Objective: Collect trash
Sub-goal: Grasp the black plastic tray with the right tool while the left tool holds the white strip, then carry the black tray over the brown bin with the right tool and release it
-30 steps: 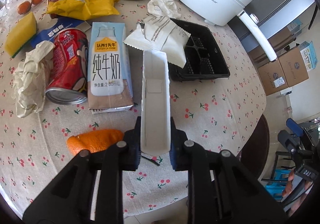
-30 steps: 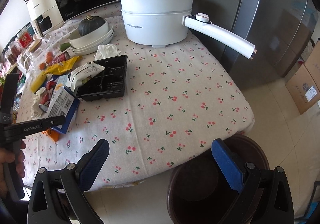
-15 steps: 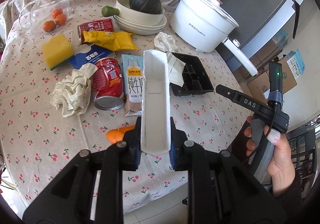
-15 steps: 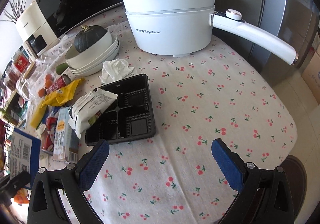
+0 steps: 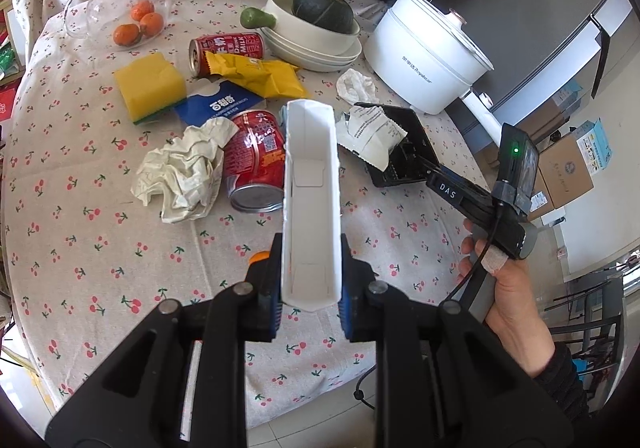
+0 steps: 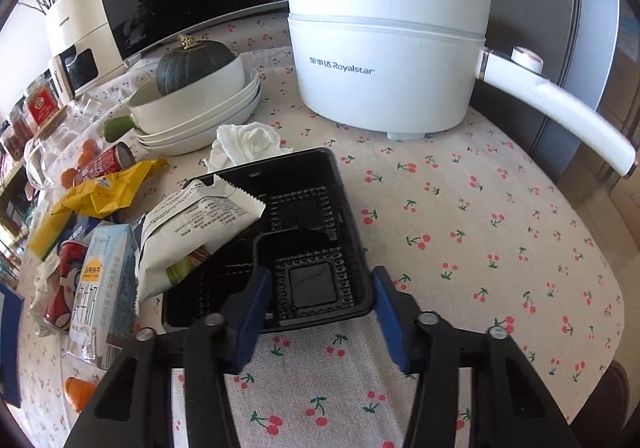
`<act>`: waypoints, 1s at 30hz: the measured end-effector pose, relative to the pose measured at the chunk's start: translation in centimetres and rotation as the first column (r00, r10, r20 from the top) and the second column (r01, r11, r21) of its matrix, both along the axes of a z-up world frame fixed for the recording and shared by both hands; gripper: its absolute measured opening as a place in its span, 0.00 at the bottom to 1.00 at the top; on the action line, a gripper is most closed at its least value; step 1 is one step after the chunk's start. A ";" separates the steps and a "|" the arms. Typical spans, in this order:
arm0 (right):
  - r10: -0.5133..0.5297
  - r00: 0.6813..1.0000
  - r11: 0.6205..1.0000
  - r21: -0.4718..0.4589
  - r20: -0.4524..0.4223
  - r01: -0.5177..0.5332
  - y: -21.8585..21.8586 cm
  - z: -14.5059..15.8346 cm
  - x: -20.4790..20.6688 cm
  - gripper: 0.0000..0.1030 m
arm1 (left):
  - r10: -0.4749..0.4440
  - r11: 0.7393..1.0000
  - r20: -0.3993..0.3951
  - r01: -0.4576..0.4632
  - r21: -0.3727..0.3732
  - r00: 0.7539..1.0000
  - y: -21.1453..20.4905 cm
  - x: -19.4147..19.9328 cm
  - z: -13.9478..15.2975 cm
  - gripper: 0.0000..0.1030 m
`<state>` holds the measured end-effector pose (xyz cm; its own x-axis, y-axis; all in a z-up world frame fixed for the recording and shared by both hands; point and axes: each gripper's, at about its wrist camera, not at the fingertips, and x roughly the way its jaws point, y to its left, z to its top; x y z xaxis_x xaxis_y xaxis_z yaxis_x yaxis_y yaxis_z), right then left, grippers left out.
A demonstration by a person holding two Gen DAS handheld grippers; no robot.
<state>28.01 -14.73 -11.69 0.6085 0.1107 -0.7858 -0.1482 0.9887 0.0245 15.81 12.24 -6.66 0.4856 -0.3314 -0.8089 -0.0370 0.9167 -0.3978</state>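
My left gripper [image 5: 310,288] is shut on a long white carton box [image 5: 310,200], held above the table's near edge. My right gripper [image 6: 322,312] is open, its fingers straddling the near corner of a black plastic tray [image 6: 316,224]; the tray also shows in the left wrist view [image 5: 412,152]. A white snack wrapper [image 6: 196,228] lies over the tray's left side. Left of it lie a milk carton [image 6: 100,288], a red can [image 5: 256,164], crumpled paper [image 5: 180,176], a yellow wrapper [image 5: 256,74], a second red can [image 5: 226,50] and a white tissue [image 6: 246,138].
A white Royalstar electric pot [image 6: 384,60] with a long handle [image 6: 560,116] stands behind the tray. Stacked white bowls with a dark squash [image 6: 192,64], a yellow sponge [image 5: 150,88], a blue packet [image 5: 220,106], a glass jar of oranges [image 5: 120,8] and orange peel [image 6: 78,392] are on the table.
My right gripper moved forward over the table to the black tray and its jaws narrowed around the tray's corner. My left gripper lifted the white box higher and back.
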 end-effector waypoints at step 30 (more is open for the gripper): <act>0.128 0.990 0.991 -0.030 -0.059 -0.130 0.4 -1.2 1.6 0.59 | -0.018 0.999 -0.034 0.019 0.031 0.999 -1.8 1.0 -1.3 0.23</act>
